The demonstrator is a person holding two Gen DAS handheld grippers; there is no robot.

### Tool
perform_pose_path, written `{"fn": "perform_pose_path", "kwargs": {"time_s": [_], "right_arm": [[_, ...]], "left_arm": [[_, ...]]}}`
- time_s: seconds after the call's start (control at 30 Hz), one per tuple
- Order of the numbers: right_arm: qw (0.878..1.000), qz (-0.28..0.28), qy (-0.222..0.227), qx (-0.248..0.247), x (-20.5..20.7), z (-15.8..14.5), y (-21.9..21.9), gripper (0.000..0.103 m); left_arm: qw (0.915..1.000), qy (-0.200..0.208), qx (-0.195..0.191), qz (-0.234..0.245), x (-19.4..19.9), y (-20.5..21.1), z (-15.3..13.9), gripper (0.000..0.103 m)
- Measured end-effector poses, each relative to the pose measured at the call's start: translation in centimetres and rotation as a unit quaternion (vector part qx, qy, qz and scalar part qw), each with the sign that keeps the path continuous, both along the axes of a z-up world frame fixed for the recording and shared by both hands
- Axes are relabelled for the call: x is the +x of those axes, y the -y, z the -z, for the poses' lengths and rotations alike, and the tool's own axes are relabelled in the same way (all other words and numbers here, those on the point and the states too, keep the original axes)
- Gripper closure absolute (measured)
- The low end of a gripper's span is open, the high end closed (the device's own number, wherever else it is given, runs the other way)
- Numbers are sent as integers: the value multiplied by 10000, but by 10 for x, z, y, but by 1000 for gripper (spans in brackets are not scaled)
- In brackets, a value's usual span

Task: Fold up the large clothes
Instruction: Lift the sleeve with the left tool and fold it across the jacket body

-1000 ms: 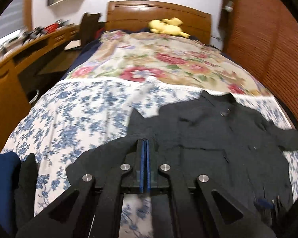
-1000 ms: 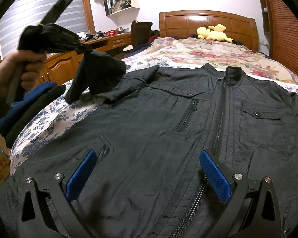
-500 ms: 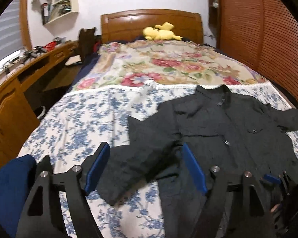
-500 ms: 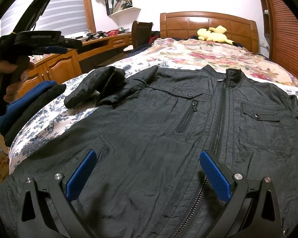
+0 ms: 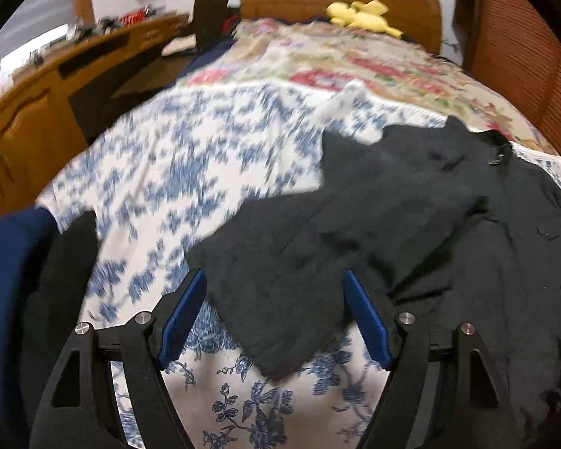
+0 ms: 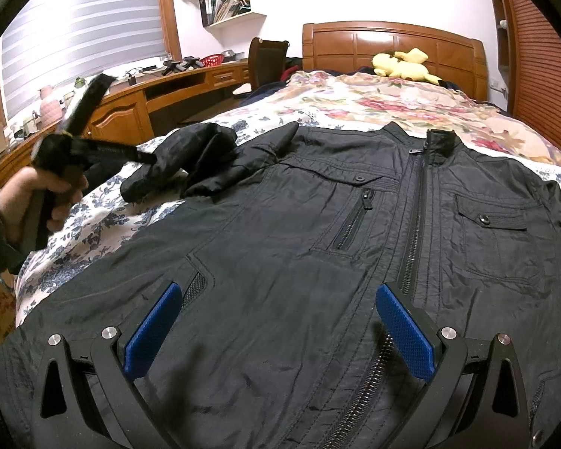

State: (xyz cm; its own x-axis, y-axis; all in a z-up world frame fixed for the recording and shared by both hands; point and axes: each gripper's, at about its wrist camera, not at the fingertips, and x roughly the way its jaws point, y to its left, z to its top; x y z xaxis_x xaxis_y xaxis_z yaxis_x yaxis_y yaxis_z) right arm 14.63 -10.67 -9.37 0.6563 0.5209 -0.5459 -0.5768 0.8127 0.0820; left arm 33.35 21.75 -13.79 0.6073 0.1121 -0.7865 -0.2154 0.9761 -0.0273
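Sleeve (image 5: pixel 280 280) is released: a second ago left claw (image 5: pixel 275 321) was clamped on it and lifting, half a second ago it had let go, now it is wide and empty, pulled back, with the sleeve end lying between its pads on the bed (image 5: pixel 175 172). Left view is motion-blurred. Jacket (image 6: pixel 355 254) lies face up, zipped, collar toward the headboard; sleeve sits bunched beside its shoulder, not across the chest. Right claw (image 6: pixel 280 329) is unchanged, wide, empty, low over the hem; contact unclear. Judgement: sleeve fold isn't done, needs regrasping and laying inward.
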Motion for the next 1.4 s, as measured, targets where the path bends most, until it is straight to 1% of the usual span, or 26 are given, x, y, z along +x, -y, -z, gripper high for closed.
{"fn": "perform_pose_path", "kwargs": {"time_s": [0.13, 0.2, 0.23, 0.27, 0.3, 0.33, 0.37, 0.4, 0.5, 0.57, 0.6, 0.7, 0.73, 0.8, 0.87, 0.93, 0.97, 1.03, 1.13, 1.27, 1.3, 1.33, 1.37, 1.4], "right_arm": [[10000, 5, 1, 3, 0, 0, 0, 0], [10000, 5, 1, 6, 0, 0, 0, 0], [10000, 6, 0, 5, 0, 0, 1, 0], [10000, 6, 4, 7, 0, 0, 0, 0], [10000, 6, 5, 8, 0, 0, 1, 0], [10000, 8, 6, 9, 0, 0, 1, 0], [10000, 9, 6, 10, 0, 0, 1, 0], [10000, 10, 6, 10, 0, 0, 0, 0], [10000, 20, 35, 22, 0, -1, 1, 0], [9999, 41, 85, 34, -2, -1, 2, 0], [9999, 45, 115, 40, -4, -2, 3, 0], [9998, 44, 182, 33, -9, -3, 6, 0], [9998, 47, 204, 23, -11, -3, 6, 0], [9997, 51, 241, -6, -15, -3, 6, 0], [9996, 46, 289, -40, -18, -3, 6, 0], [9995, 37, 318, -51, -18, -3, 5, 0], [9995, 40, 323, -45, -18, -3, 6, 0], [9995, 45, 304, -29, -15, -3, 7, 0], [9997, 49, 258, -23, -13, -2, 7, 0], [9997, 50, 244, -77, -12, -2, 5, 0], [9997, 47, 243, -91, -13, -2, 4, 0], [9997, 43, 240, -100, -12, -2, 4, 0], [9997, 41, 237, -107, -11, -2, 4, 0], [9997, 40, 232, -114, -11, -2, 3, 0]], "left_arm": [[9989, -202, -398, -115, 5, -9, 22, 26], [9981, -147, -563, -195, 6, -11, 27, 26], [9981, -120, -579, -189, 6, -10, 27, 29], [9981, -104, -595, -143, 6, -9, 26, 45], [9977, -124, -662, -53, 8, -6, 26, 54], [9973, -159, -723, -9, 10, -5, 26, 69], [9971, -181, -741, 18, 11, -2, 25, 90], [9974, -210, -685, 35, 13, 2, 23, 103], [9989, -145, -427, 97, 13, 14, 9, 103], [9994, 62, -254, 219, 8, 29, -11, 103], [9993, 124, -226, 253, 7, 33, -18, 103], [9995, 280, -16, 149, 2, 40, -42, 103], [9995, 264, -63, 133, 1, 39, -45, 102], [9995, 164, -271, 74, 1, 31, -43, 90], [9993, 67, -367, -31, -1, 24, -35, 52], [9991, -8, -372, -206, -4, 13, -23, 38], [9988, -64, -394, -268, -5, 11, -16, 37], [9980, -224, -477, -345, -7, 5, -2, 37], [9971, -460, -481, -366, -5, -1, 23, 37], [9964, -593, -544, -258, -2, -1, 42, 37], [9966, -579, -542, -236, -1, -1, 43, 40], [9964, -584, -586, -181, 0, 0, 43, 52], [9954, -589, -742, -107, 1, 1, 43, 70], [9951, -593, -784, -108, 2, 2, 42, 80]]}}
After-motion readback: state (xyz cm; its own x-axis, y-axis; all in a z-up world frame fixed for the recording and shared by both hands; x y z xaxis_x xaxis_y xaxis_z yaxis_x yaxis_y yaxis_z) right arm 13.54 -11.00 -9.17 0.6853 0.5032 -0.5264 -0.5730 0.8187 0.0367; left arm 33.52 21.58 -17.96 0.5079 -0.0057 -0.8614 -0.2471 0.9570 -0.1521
